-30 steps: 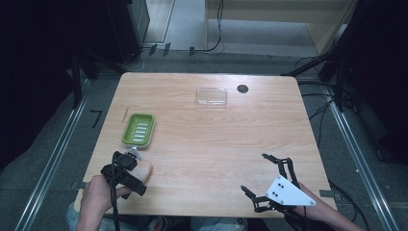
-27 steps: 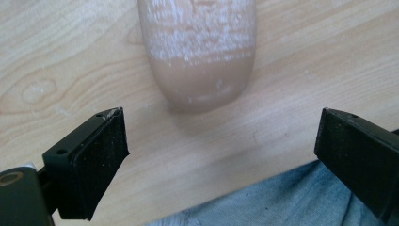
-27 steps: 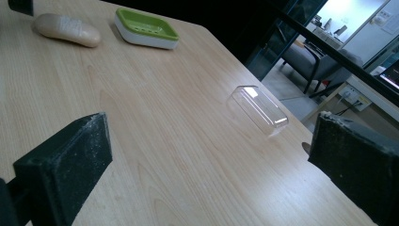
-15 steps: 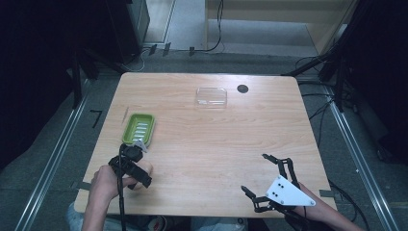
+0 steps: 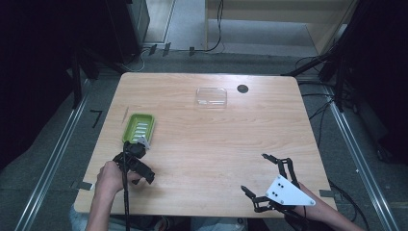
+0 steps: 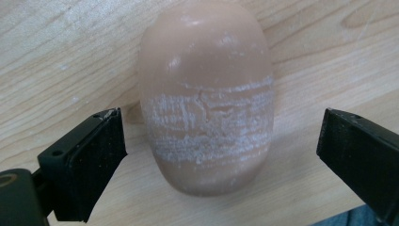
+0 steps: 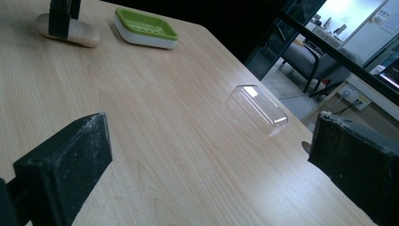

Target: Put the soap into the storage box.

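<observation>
Two containers on the wooden table (image 5: 207, 144): a green soap dish (image 5: 138, 128) near the left edge and a clear plastic lid-like box (image 5: 211, 96) toward the far side, well apart from each other. The dish looks empty in the high view, ribbed green inside over a white base; the right gripper view (image 7: 145, 29) shows nothing sitting in it either. Clear box (image 7: 258, 108) empty, see-through, lying on the wood.

Tan oval soap bar (image 6: 205, 94) lies flat on the table, outside the dish, just beside its near end (image 7: 68, 30). Whitish scuffed bands across its middle.

Left gripper (image 5: 136, 155), held in the left hand (image 5: 111, 177), sits over the soap; jaws spread wide, one each side of the bar, gaps on both sides, not touching it.

Right gripper (image 5: 263, 174) at the near right of the table, grey three-cornered plate on top, jaws spread wide apart, nothing between them.
</observation>
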`<state>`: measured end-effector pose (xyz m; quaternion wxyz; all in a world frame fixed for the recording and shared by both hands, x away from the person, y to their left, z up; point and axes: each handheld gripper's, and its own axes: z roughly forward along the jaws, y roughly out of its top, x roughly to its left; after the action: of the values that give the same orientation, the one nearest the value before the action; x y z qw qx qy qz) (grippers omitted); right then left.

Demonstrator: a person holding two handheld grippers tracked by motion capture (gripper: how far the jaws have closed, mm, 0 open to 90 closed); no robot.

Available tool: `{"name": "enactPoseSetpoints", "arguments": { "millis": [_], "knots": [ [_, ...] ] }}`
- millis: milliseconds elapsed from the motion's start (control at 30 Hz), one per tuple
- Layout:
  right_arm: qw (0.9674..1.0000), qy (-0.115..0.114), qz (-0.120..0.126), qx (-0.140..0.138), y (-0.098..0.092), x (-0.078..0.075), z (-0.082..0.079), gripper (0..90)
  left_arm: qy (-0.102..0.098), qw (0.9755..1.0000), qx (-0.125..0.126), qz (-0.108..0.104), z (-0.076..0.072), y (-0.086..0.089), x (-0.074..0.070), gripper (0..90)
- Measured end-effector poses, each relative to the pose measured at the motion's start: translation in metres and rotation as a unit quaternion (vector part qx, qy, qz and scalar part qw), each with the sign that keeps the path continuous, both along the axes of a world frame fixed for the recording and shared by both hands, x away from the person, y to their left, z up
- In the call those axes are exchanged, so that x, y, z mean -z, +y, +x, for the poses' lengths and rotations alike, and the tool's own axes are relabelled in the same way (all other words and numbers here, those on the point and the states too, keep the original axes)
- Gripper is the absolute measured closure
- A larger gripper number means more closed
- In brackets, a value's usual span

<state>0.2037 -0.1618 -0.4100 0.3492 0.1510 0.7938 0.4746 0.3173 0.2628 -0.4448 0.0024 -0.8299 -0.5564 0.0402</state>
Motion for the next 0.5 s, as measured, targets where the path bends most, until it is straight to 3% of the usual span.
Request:
{"name": "enactPoseSetpoints", "arguments": {
  "millis": [233,500],
  "knots": [
    [1.0000,0.000,0.001,0.003,-0.0014,0.0000,-0.0010,0.0,-0.012,0.9999,-0.006,0.002,0.0029,0.0009,0.0031,2.8],
    [1.0000,0.000,-0.001,0.003,-0.0014,-0.0002,-0.0013,0.0,-0.018,0.9996,-0.015,0.013,0.0032,0.0022,0.0061,18.4]
  ]
}}
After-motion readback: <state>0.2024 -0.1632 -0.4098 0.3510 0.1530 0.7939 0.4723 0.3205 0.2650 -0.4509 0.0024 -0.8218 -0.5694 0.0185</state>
